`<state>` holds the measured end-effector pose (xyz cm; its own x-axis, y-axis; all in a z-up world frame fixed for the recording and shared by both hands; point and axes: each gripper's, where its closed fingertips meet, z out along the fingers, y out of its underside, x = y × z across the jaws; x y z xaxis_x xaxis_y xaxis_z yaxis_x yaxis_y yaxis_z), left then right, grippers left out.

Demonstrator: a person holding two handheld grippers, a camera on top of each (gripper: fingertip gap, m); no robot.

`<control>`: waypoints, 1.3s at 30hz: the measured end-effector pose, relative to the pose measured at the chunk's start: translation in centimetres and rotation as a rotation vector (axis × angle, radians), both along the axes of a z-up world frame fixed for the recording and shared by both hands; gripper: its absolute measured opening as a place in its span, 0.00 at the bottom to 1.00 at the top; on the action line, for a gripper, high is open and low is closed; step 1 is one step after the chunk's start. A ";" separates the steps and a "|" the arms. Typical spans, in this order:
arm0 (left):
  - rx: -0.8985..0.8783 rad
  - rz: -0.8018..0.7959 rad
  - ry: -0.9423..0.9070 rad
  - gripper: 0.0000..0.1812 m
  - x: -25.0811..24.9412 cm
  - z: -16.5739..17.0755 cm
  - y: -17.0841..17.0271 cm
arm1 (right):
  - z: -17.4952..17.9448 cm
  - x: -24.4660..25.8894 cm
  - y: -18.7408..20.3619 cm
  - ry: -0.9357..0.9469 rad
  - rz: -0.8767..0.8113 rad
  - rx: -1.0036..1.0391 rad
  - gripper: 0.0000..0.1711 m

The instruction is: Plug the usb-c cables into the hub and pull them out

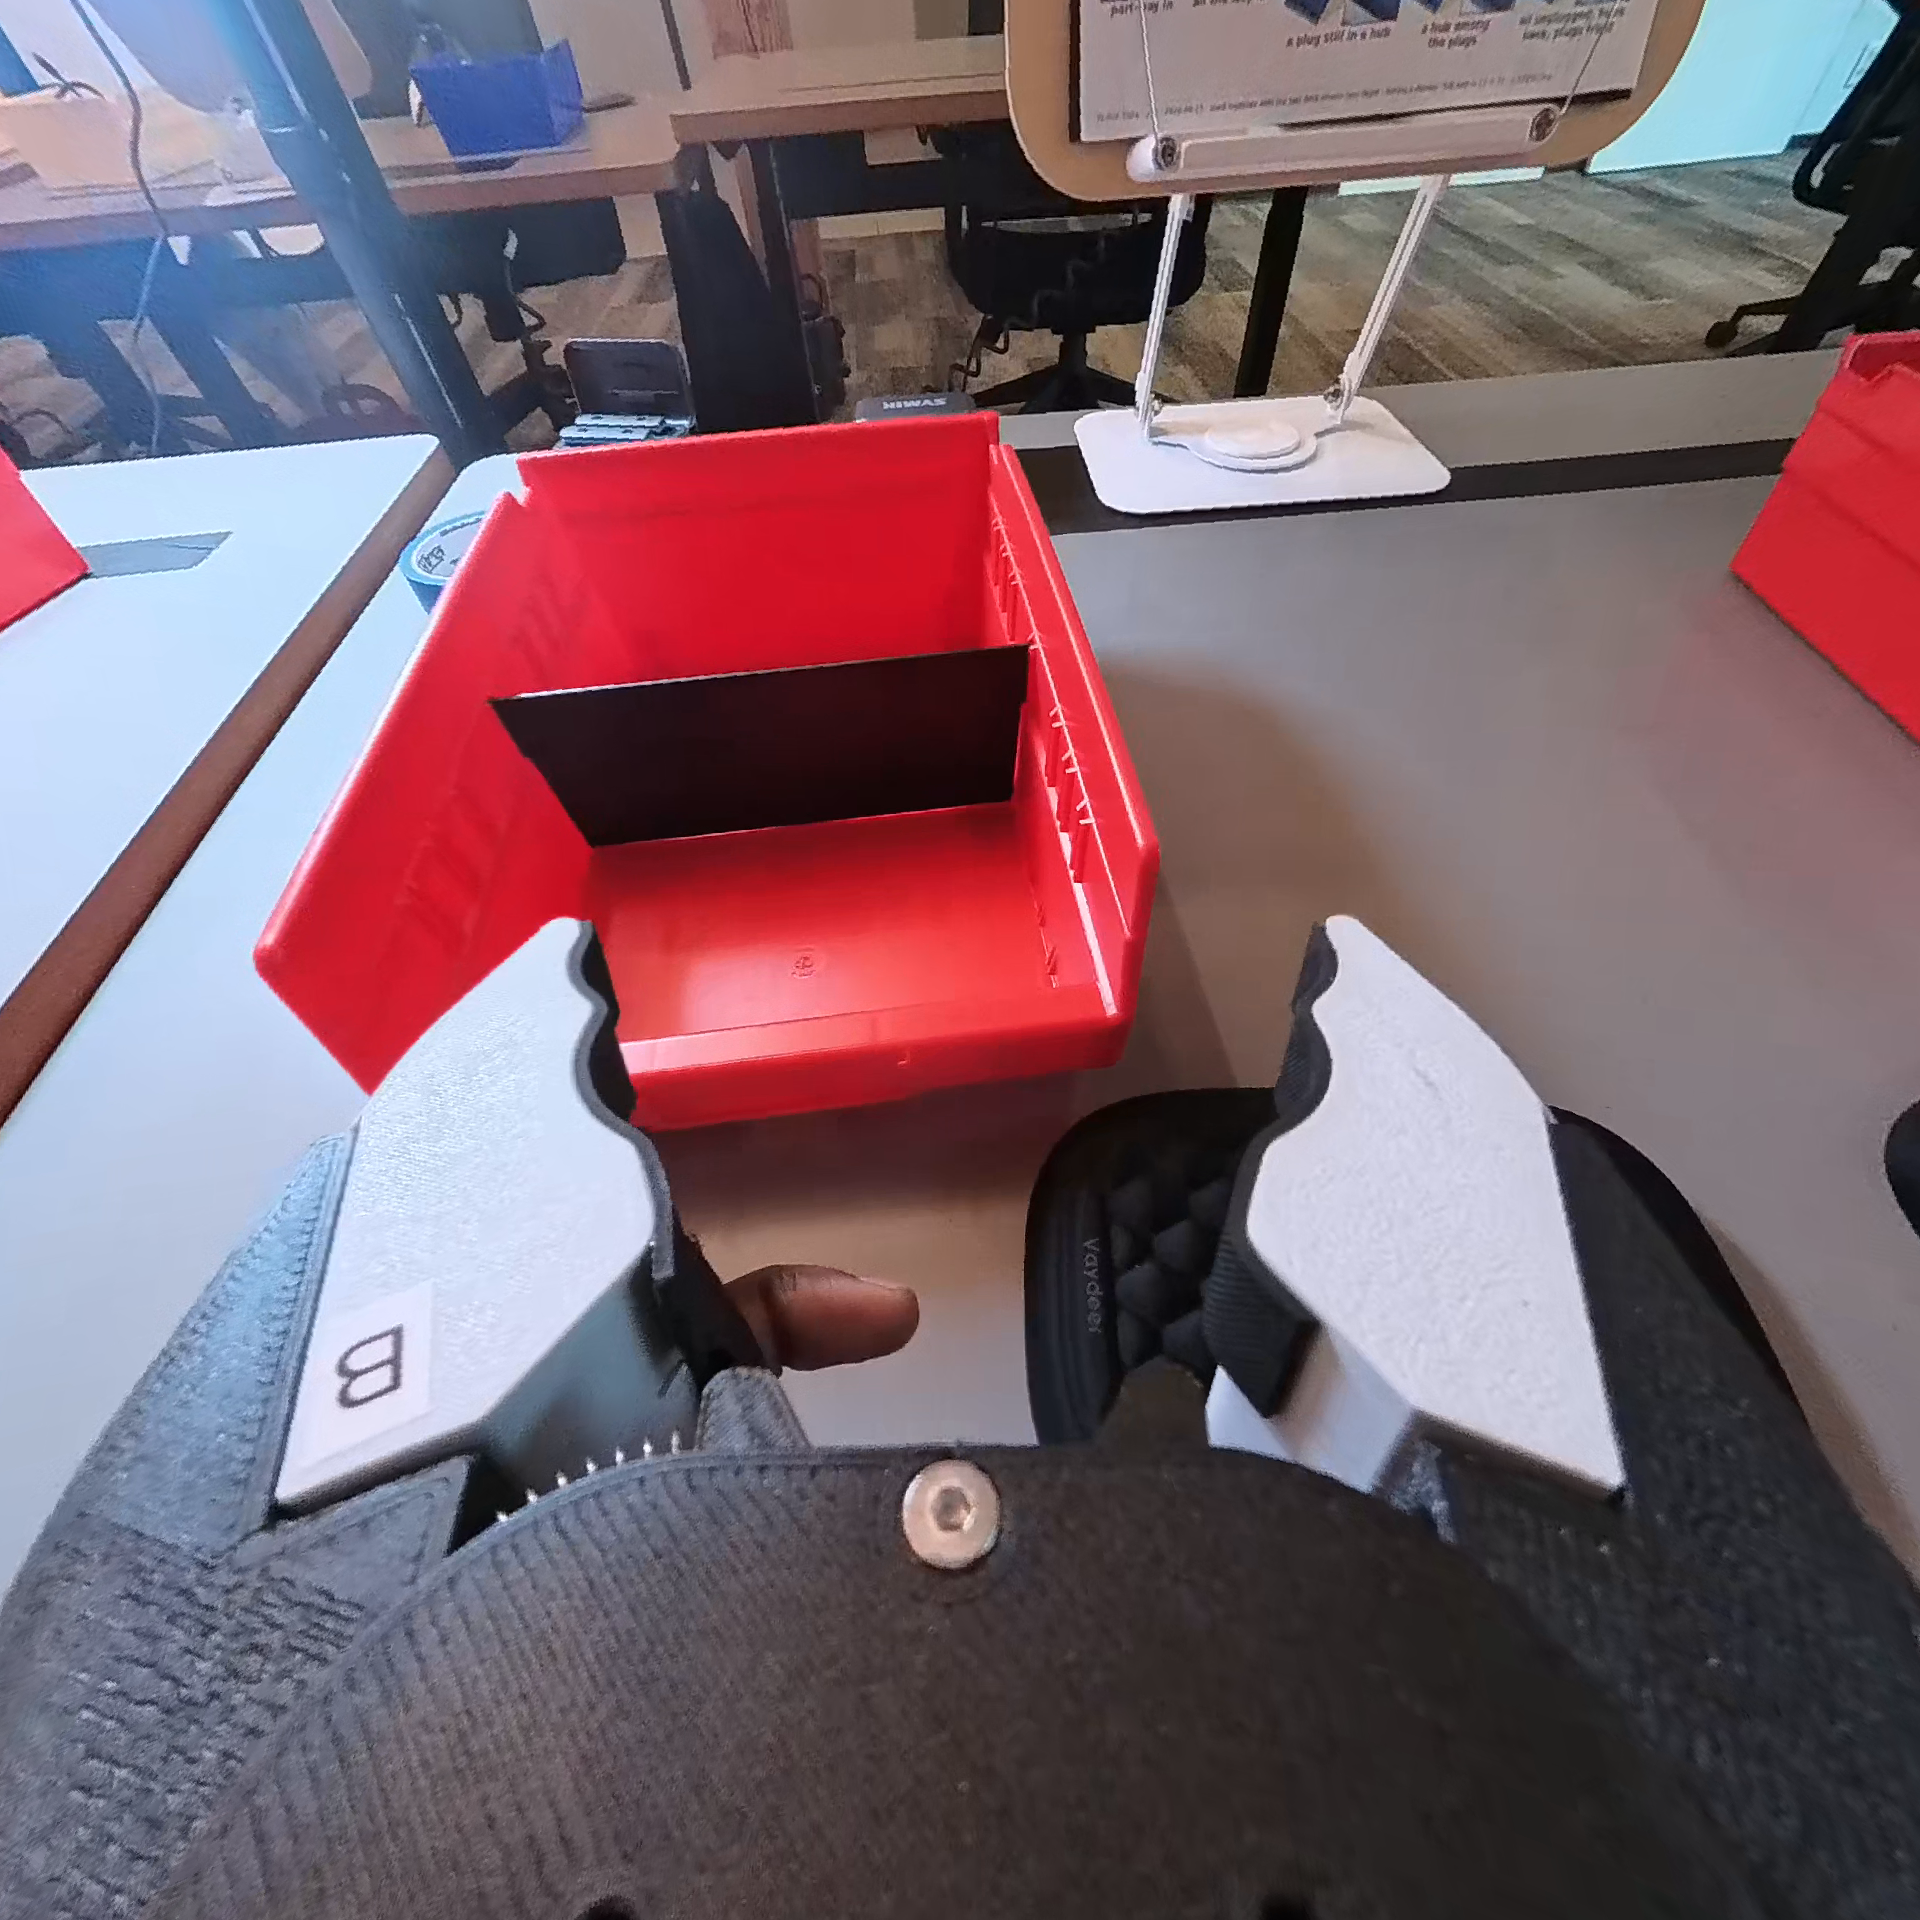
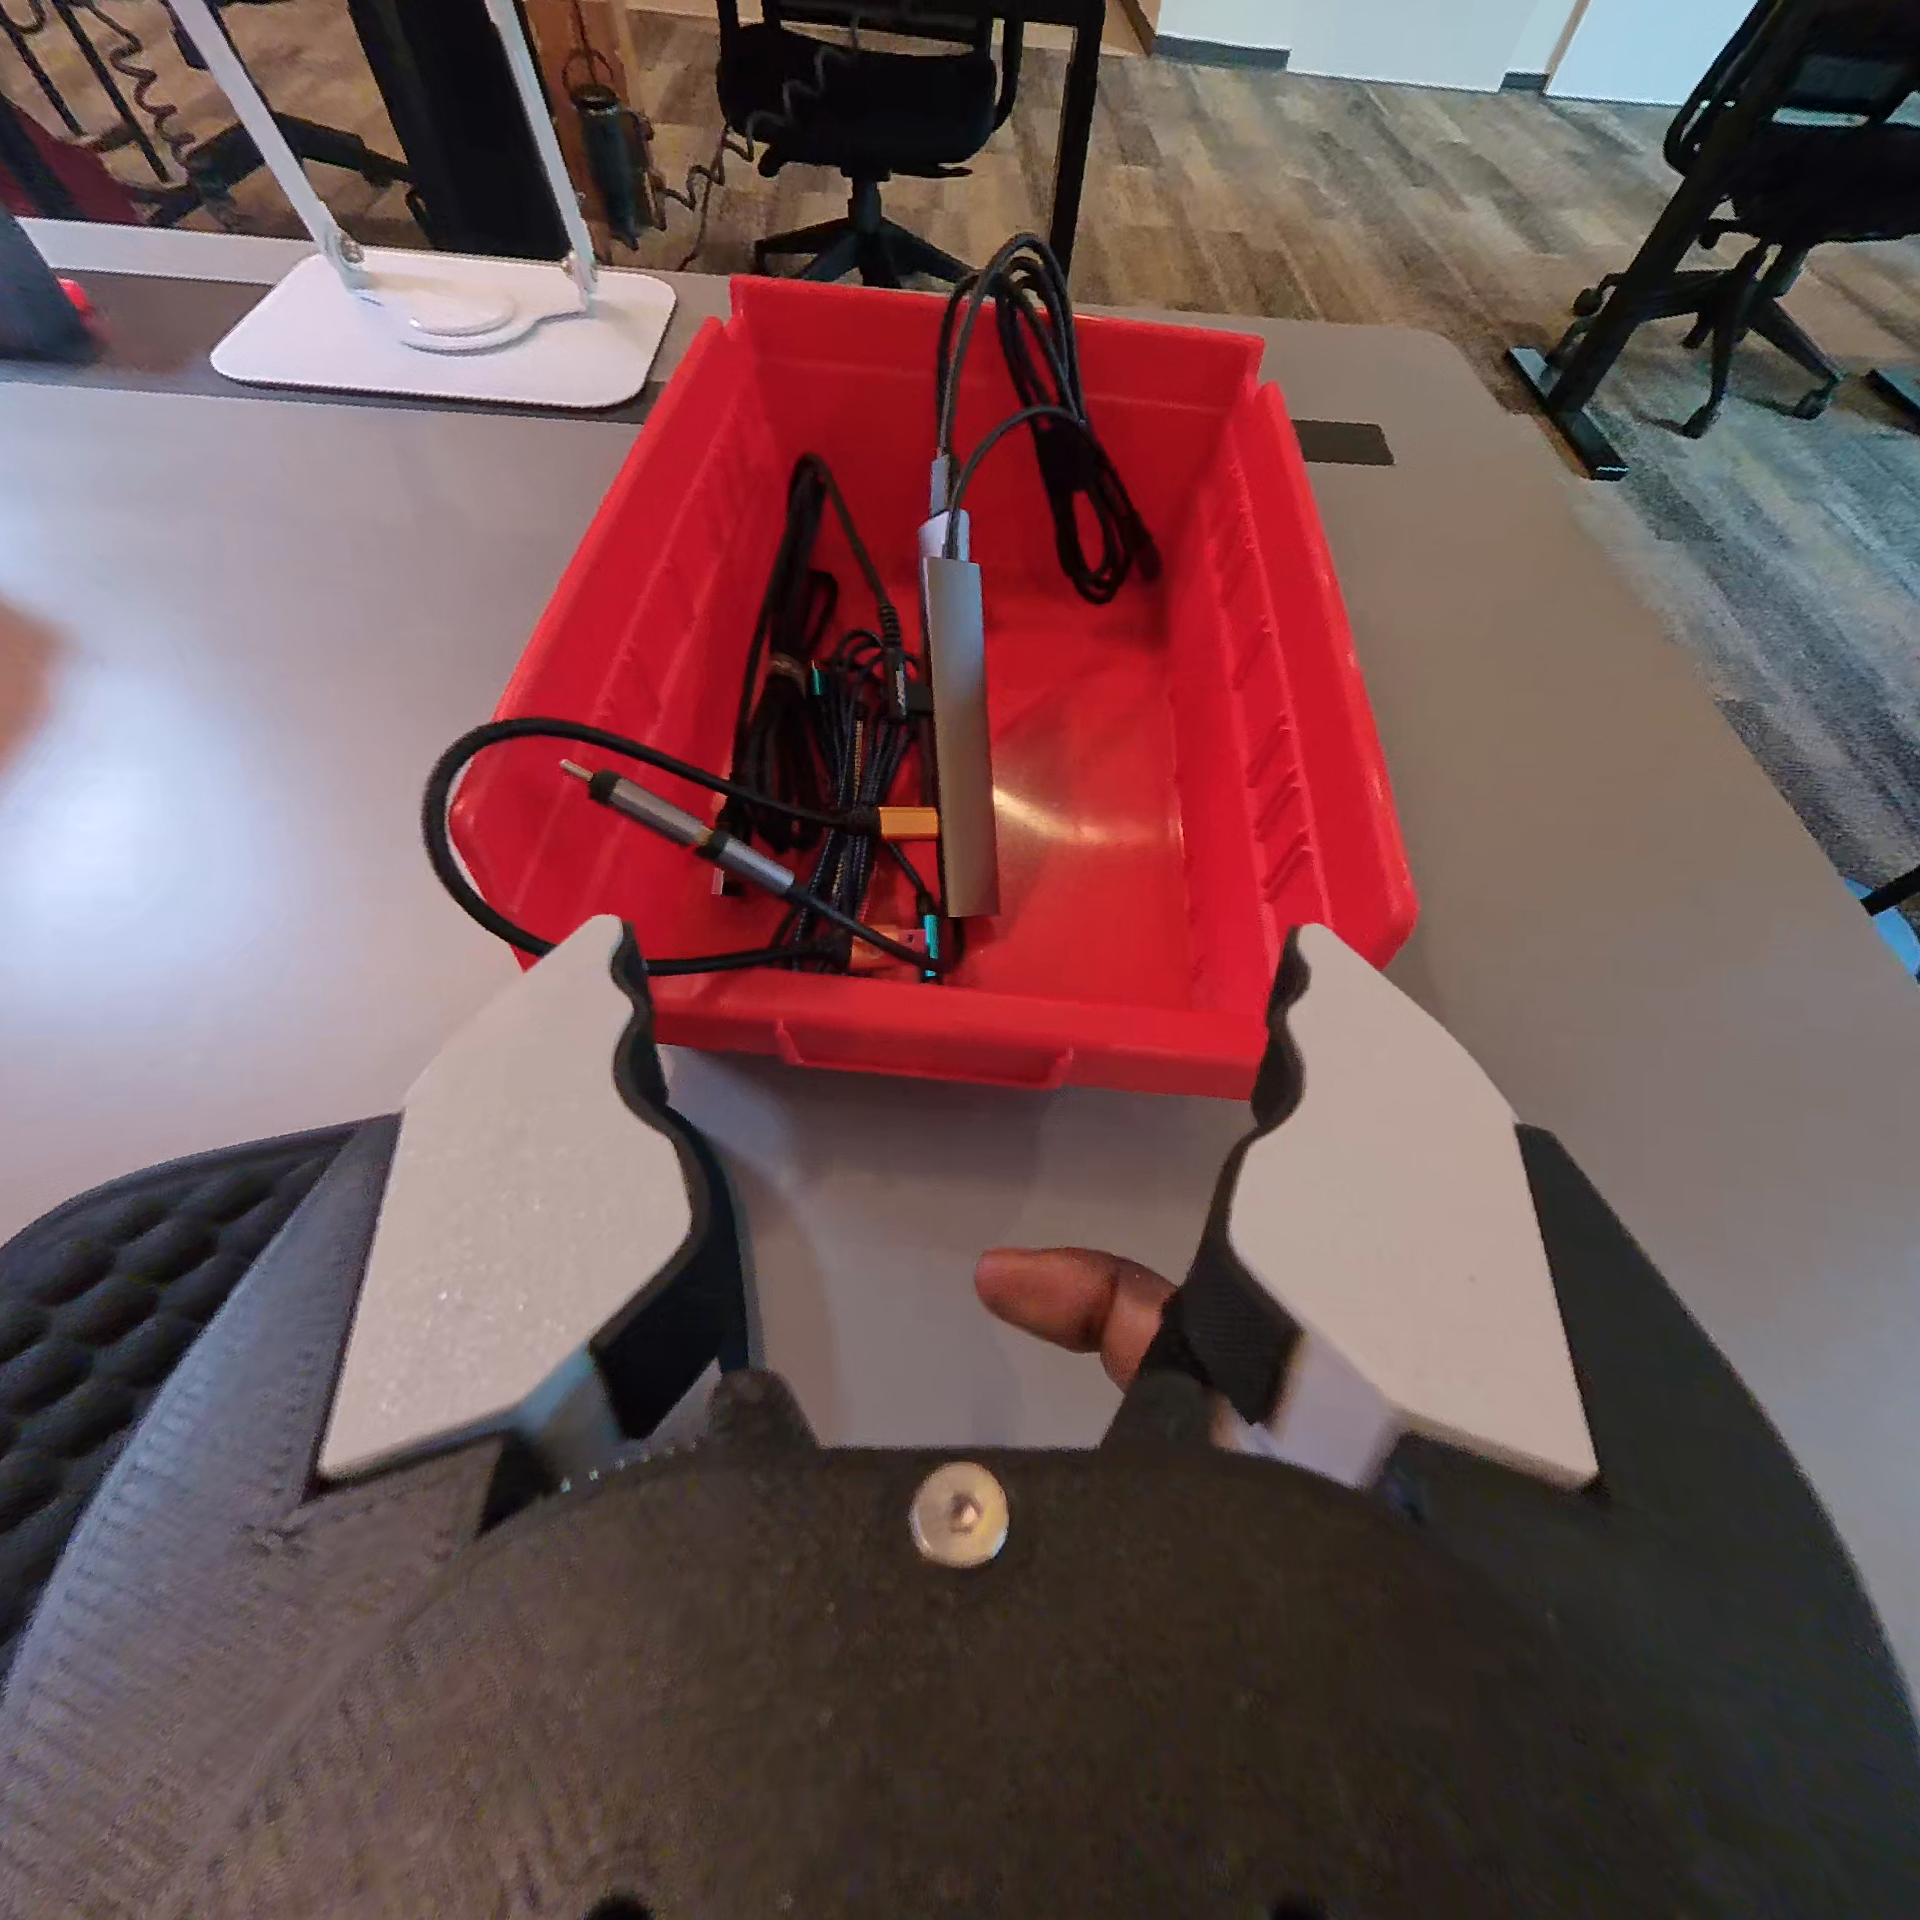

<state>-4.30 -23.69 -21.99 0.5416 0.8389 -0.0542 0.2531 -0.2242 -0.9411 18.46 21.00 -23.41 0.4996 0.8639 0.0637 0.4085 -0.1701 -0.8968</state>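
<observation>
In the right wrist view a red bin [image 2: 1299,727] holds a long grey hub [image 2: 961,727] lying lengthwise and several dark braided cables [image 2: 821,727]. One cable with a grey plug [image 2: 655,816] loops over the bin's left rim. My right gripper [image 2: 961,997] is open and empty, just short of the bin's near wall. In the left wrist view my left gripper [image 1: 956,997] is open and empty in front of another red bin [image 1: 436,831] with a black divider [image 1: 769,743] and nothing else visible inside.
A white stand base [image 1: 1262,457] sits behind the left bin and also shows in the right wrist view [image 2: 447,332]. A black padded rest [image 1: 1132,1247] lies near the table's front. A third red bin [image 1: 1849,540] is at the right. Blue tape roll [image 1: 436,556] left of the bin.
</observation>
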 end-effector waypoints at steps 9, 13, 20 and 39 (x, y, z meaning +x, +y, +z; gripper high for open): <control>0.001 -0.004 -0.001 0.66 0.1 -0.2 0.1 | -0.4 -0.4 -0.4 -0.011 0.016 0.001 0.63; -0.005 -0.010 -0.003 0.66 0.2 -0.3 0.3 | -0.8 -0.4 -0.4 -0.039 0.018 0.002 0.62; -0.010 -0.017 -0.001 0.64 0.0 -0.4 0.6 | -0.7 -0.9 -1.1 -0.025 0.052 -0.012 0.62; -0.097 -0.181 -0.032 0.07 -4.0 -6.9 6.7 | -6.5 -10.5 -6.5 -0.243 0.264 0.081 0.10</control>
<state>-8.28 -16.95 -28.93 0.6857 0.7195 -0.1103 0.2300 -0.3579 -0.9050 7.93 14.54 -29.92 0.2221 0.9483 0.2268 0.6314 0.0373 -0.7746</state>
